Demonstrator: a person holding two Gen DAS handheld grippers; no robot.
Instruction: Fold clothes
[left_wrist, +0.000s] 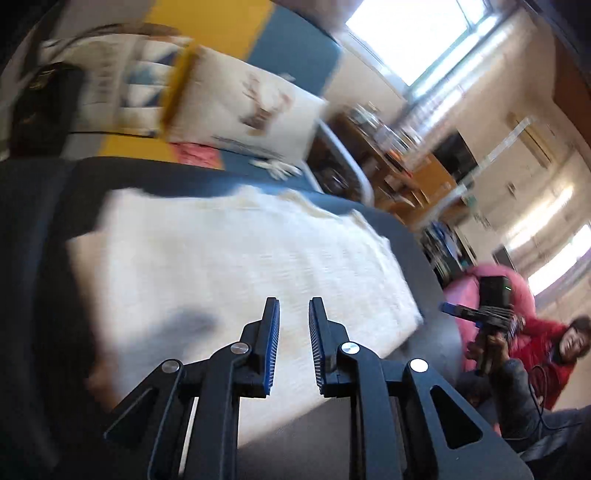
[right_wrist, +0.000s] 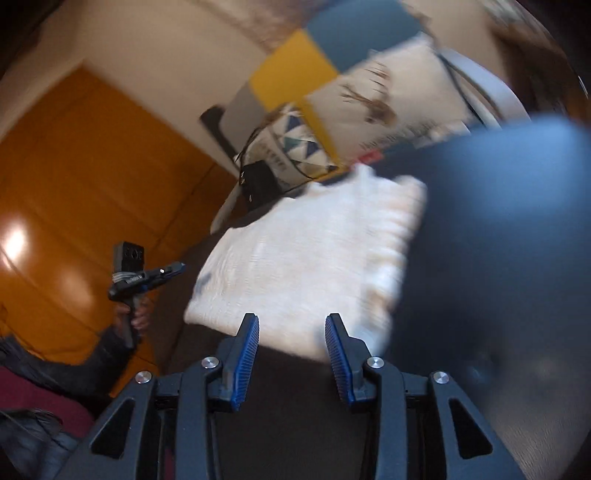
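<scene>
A white knitted garment (left_wrist: 236, 266) lies folded into a rough rectangle on a dark sofa seat (left_wrist: 44, 236). My left gripper (left_wrist: 293, 306) hovers over its near edge, open, nothing between its blue pads. In the right wrist view the same white garment (right_wrist: 306, 254) lies ahead, and my right gripper (right_wrist: 291, 321) stands open just short of its near edge, holding nothing. Each view shows the other gripper off to the side: the right gripper (left_wrist: 458, 312) in a hand at lower right, the left gripper (right_wrist: 173, 268) in a hand at left. Both views are motion-blurred.
Patterned cushions (left_wrist: 243, 110) and a black bag (left_wrist: 40, 107) lie at the back of the sofa, against yellow and blue backrest panels (left_wrist: 207, 26). A wooden shelf (left_wrist: 384, 147) with clutter stands to the right. An orange wooden floor (right_wrist: 74, 177) is at left. A person in red (left_wrist: 535, 343) sits low right.
</scene>
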